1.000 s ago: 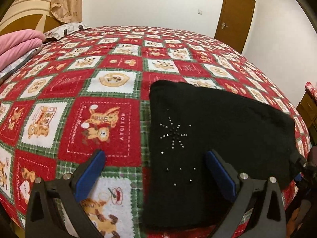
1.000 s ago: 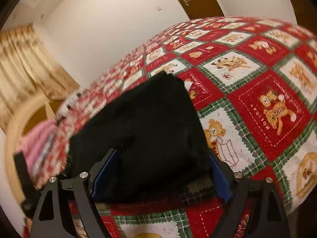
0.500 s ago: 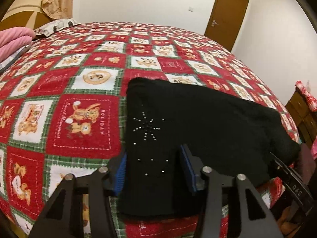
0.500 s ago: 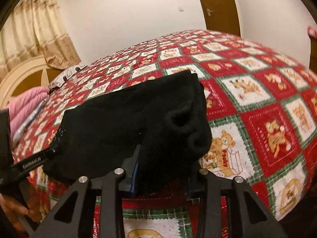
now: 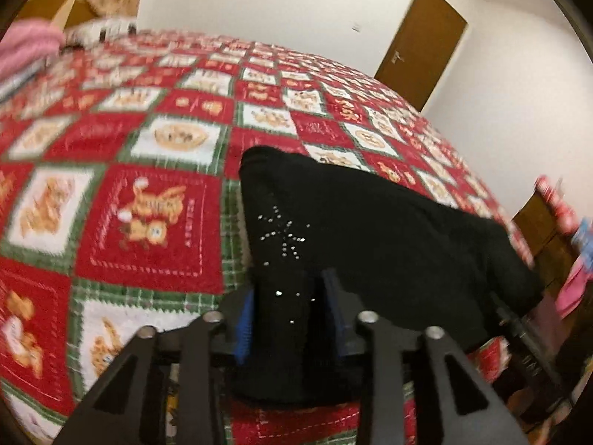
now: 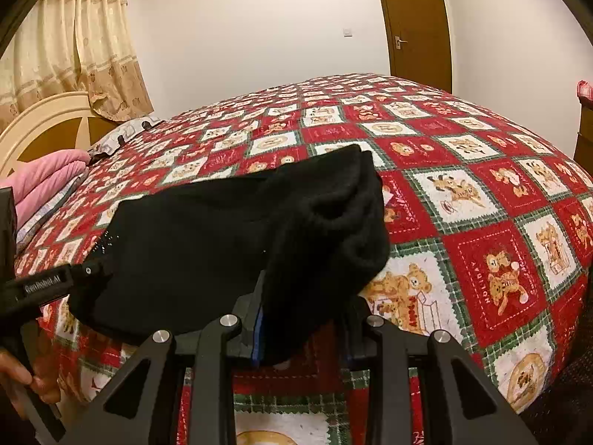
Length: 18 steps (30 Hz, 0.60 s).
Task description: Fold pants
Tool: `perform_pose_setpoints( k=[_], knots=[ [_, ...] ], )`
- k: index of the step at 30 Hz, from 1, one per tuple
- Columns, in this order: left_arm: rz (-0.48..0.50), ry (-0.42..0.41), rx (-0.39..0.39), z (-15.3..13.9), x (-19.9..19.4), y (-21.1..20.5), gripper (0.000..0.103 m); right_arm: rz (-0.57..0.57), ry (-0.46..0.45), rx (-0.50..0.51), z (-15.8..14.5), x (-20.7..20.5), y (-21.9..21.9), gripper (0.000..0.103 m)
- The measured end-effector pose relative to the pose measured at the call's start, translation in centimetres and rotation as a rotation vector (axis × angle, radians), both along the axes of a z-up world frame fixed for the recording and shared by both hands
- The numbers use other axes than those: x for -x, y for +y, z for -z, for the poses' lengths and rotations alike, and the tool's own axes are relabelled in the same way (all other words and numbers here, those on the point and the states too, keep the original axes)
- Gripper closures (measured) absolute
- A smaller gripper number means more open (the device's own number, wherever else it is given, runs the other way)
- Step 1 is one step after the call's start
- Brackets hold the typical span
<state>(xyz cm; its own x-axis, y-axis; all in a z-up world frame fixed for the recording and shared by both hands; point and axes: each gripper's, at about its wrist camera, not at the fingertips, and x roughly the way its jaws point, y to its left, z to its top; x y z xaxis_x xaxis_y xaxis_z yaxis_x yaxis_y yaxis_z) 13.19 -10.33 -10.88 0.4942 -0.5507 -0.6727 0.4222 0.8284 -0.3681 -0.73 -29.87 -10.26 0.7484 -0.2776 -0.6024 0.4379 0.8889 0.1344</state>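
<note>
pants (image 5: 389,237) | left gripper (image 5: 289,319) closing, near edge bunched between its blue pads | right gripper (image 6: 300,319) closing on the other near corner | both ends pinched, likely to lift evenly | black bundle lies across the patchwork bedspread (image 6: 481,193), near edge.

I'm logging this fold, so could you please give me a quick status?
Left hand-held gripper closing on black pants near edge. Right hand-held gripper closing on bunched end. Nothing in the way on the bed.
</note>
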Motion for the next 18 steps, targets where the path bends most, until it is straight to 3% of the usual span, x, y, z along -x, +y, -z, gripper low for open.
perform_pose_setpoints(
  k=[2,4,5,6,12,18],
  knots=[
    [-0.003,0.016,0.032,0.2,-0.2,0.0,0.061,0.002,0.005,-0.008,0.4,0.0,-0.1,0.071],
    [-0.002,-0.001,0.015,0.2,0.1,-0.4,0.062,0.003,0.004,-0.021,0.7,0.0,-0.3,0.071],
    [0.003,-0.018,-0.005,0.1,0.3,-0.7,0.079,-0.001,0.003,-0.023,0.7,0.0,-0.3,0.071],
    [0.016,-0.038,-0.019,-0.1,0.6,-1.0,0.084,-0.003,0.005,-0.017,0.7,0.0,-0.3,0.071],
    [0.021,-0.098,-0.044,-1.4,1.6,-1.1,0.088,-0.028,0.035,0.128,-0.6,-0.4,1.5,0.072],
    [0.041,-0.182,-0.026,-3.7,2.2,-0.8,0.089,-0.061,-0.014,0.241,-3.5,-0.2,3.6,0.073]
  ],
)
